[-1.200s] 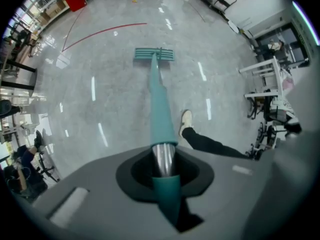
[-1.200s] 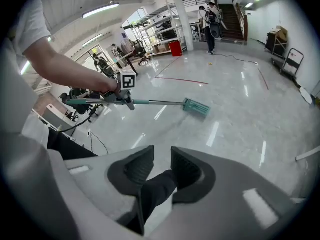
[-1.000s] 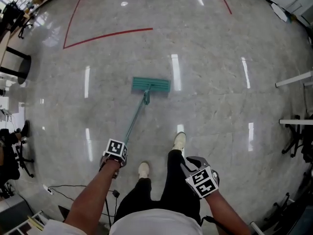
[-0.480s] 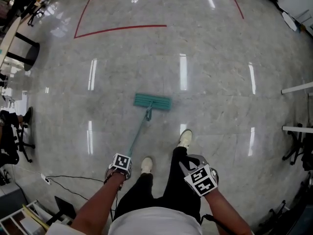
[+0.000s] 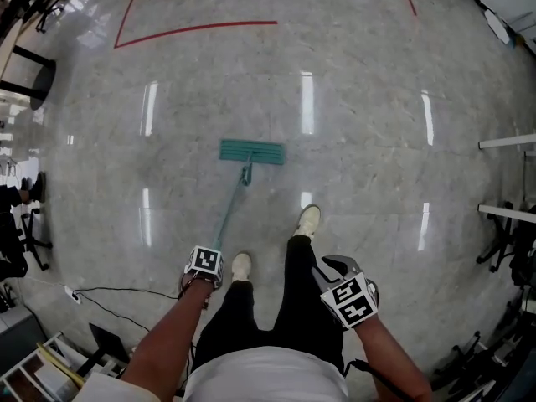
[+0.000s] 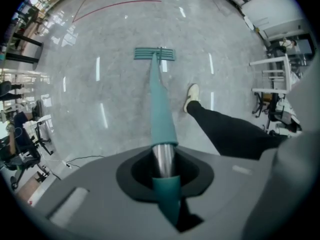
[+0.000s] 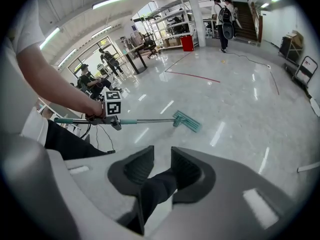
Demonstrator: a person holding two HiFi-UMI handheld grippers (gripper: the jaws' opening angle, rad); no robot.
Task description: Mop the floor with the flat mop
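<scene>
Left gripper (image 5: 201, 275) clamps the flat mop (image 5: 251, 152) handle, its pad well ahead (right gripper (image 5: 335, 269) parted, empty).

The floor (image 5: 377, 99) is polished grey stone, glossy enough to throw back the ceiling lights as white streaks. Near the middle of the head view the flat mop (image 5: 252, 152) rests its teal head flat on it. Just below stand the person's 2 pale shoes (image 5: 308, 220), one ahead of the other. A red line (image 5: 197, 29) runs across the upper left and bends toward the top edge. A thin black cable (image 5: 109, 291) trails over the lower left. White furniture feet (image 5: 507, 141) rest at the right edge.
</scene>
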